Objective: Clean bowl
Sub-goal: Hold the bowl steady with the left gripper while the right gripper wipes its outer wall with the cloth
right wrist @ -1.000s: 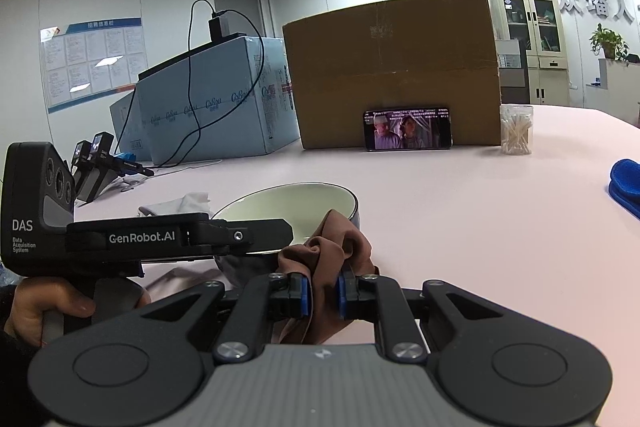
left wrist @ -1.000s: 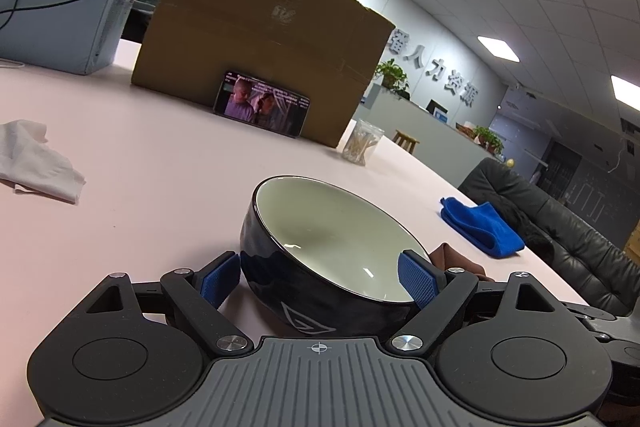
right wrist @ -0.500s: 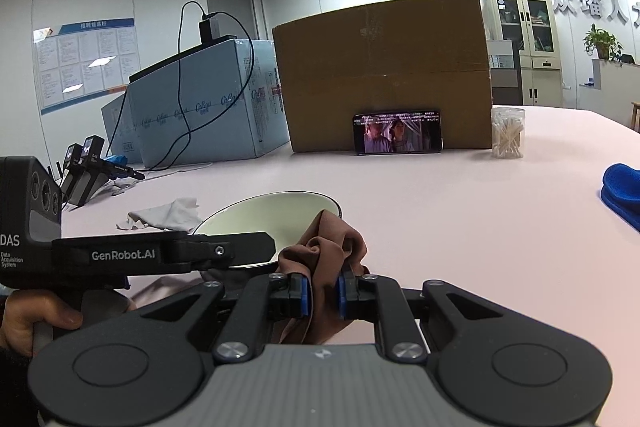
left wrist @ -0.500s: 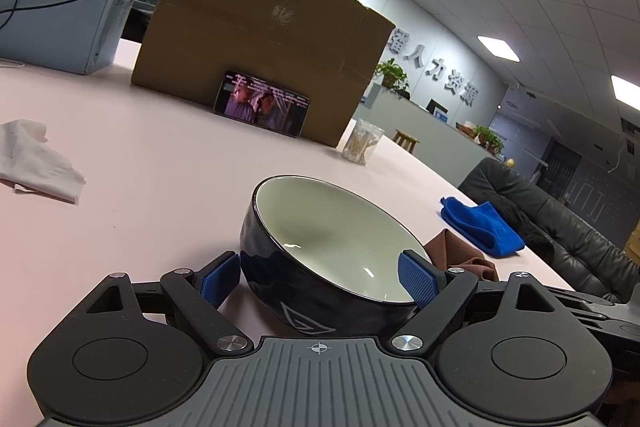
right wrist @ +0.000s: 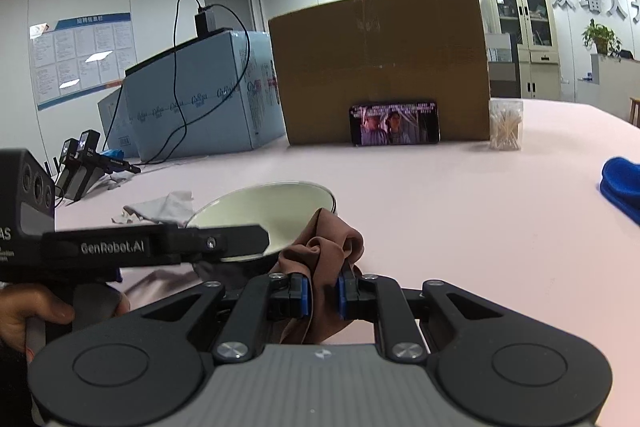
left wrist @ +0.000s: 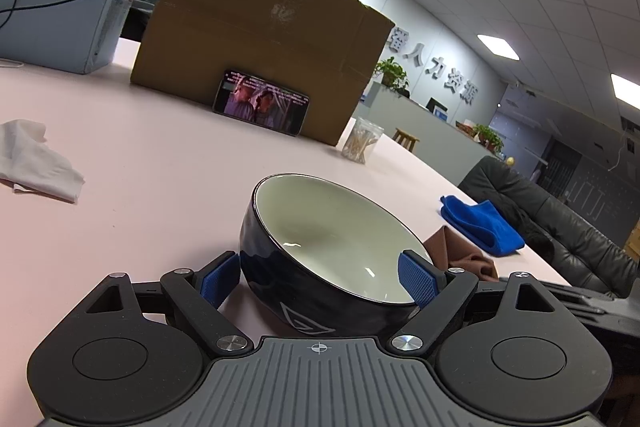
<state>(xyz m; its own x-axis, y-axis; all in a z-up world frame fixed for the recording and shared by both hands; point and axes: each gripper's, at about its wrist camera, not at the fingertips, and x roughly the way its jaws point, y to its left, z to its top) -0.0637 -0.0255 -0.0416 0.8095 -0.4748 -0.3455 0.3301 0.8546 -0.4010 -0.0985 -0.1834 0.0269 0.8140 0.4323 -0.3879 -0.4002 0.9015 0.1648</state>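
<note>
A dark blue bowl (left wrist: 320, 279) with a cream inside sits tilted on the pink table between the fingers of my left gripper (left wrist: 318, 279), whose blue pads press its two sides. It also shows in the right wrist view (right wrist: 264, 215), partly hidden by the left gripper's body. My right gripper (right wrist: 322, 293) is shut on a brown cloth (right wrist: 328, 247) and holds it just right of the bowl's rim. The cloth also shows in the left wrist view (left wrist: 460, 251), beside the bowl.
A big cardboard box (left wrist: 260, 39) stands at the back with a phone (left wrist: 262, 103) leaning on it. A jar of cotton swabs (left wrist: 360, 145), a blue cloth (left wrist: 480, 223), a white rag (left wrist: 36, 163) and a light blue box (right wrist: 200, 95) lie on the table.
My right gripper has lifted the brown cloth a little higher and closer beside the bowl's rim. The left gripper and the bowl have not moved.
</note>
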